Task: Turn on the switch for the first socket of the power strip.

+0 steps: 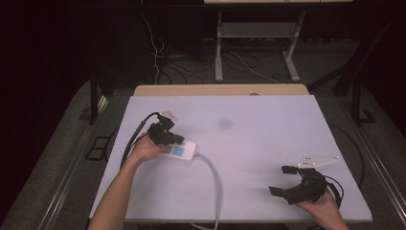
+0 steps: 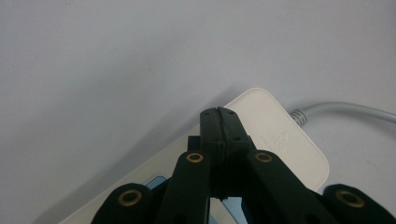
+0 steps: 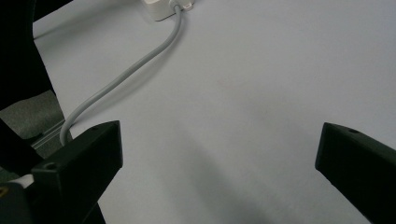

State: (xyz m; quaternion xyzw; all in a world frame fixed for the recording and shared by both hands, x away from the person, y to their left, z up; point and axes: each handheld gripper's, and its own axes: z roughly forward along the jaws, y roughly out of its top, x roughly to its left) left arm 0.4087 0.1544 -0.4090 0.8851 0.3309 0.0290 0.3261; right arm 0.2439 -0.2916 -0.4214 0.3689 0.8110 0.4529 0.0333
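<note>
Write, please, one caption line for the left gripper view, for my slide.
Left tongs, jaws pressed together, poised over a white power strip with its grey cable on the table.

smooth white plastic power strip, matt table

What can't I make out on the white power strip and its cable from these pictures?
- Sockets and blue patch on the white rectangular plastic power strip: too small in the high view; covered by the shut left hand-held gripper in its own view.
- Whether those shut jaws touch the strip: cannot tell.
- Far end of the grey round cable: cut off at the table's near edge.
- Strip body: cropped by the top edge in the right gripper view.
</note>
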